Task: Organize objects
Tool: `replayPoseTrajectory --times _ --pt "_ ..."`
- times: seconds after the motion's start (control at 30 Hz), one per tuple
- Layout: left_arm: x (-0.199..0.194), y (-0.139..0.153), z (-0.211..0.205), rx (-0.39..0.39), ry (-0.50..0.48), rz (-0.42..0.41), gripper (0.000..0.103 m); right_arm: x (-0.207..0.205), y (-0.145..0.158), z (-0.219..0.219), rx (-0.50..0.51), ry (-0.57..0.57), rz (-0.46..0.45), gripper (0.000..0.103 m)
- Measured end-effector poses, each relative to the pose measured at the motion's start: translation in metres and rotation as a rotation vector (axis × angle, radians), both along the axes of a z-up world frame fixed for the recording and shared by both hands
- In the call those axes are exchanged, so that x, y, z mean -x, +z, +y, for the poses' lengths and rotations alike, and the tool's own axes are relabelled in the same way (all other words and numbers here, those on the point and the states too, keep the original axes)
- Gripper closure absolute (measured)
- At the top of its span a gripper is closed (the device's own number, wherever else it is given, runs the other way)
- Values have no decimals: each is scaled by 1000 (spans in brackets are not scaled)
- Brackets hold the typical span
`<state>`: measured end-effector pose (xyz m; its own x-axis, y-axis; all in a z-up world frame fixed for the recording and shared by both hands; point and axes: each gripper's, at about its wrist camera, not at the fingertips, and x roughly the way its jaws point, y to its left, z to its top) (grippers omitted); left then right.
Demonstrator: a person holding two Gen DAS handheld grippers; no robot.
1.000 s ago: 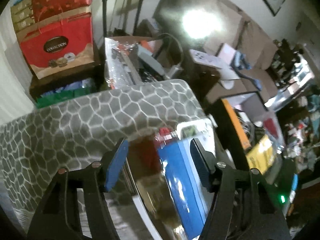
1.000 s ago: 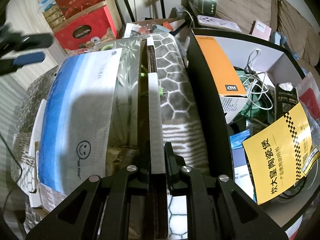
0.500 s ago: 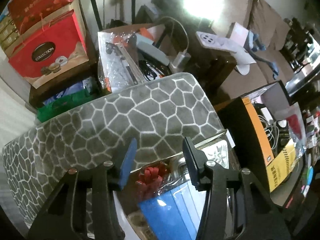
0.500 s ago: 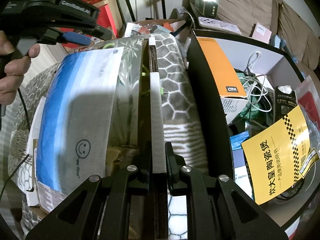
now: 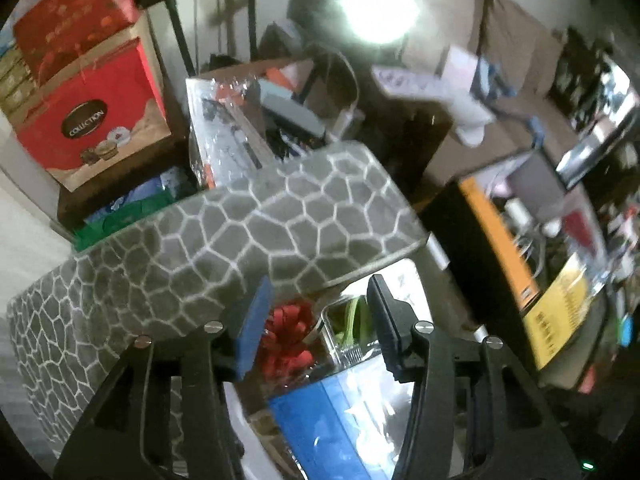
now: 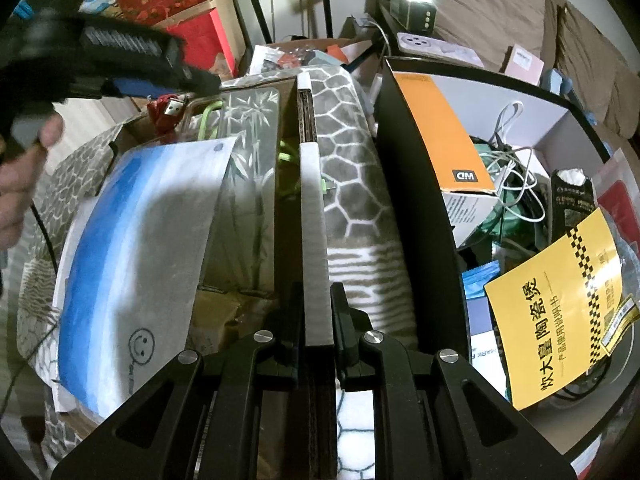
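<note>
My right gripper point(image 6: 316, 312) is shut on the upright cardboard flap point(image 6: 314, 208) of a box covered in grey stone-pattern fabric point(image 6: 344, 148). Inside lie a blue-and-white mask pack point(image 6: 132, 256), a clear bamboo-print case point(image 6: 248, 140), a red cable point(image 6: 164, 108) and a green cable point(image 6: 210, 114). My left gripper point(image 5: 320, 320) is open above the red cable point(image 5: 286, 332) and the green cable point(image 5: 354, 320), touching neither. It also shows in the right wrist view point(image 6: 132, 64) at the box's far left corner.
A black bin point(image 6: 416, 184) to the right holds an orange box point(image 6: 444, 136), white cords point(image 6: 516, 176) and a yellow leaflet point(image 6: 556, 312). Red gift boxes point(image 5: 88, 120) stand behind at left. A bright lamp point(image 5: 378, 10) glares at the back.
My left gripper has moved forward over the box to its far corner, above the red and green cables. My right gripper has kept its hold on the flap.
</note>
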<state>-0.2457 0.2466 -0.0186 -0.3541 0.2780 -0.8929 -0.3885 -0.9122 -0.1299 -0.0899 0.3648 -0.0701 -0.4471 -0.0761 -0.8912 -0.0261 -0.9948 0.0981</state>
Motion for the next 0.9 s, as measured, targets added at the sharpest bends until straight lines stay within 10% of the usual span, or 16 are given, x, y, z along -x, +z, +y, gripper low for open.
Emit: replayPoseTrajectory --times 0.23,0.53,0.9 --pt "8 -1 -27 66 30 3 74 1 -1 0 0 -3 -1 90" --pt "-16 -1 -24 60 -46 22 76 1 -2 -2 -3 -4 -5 90" --pt "-18 -20 13 254 -96 109 77 1 -2 -1 2 -10 -9 90"
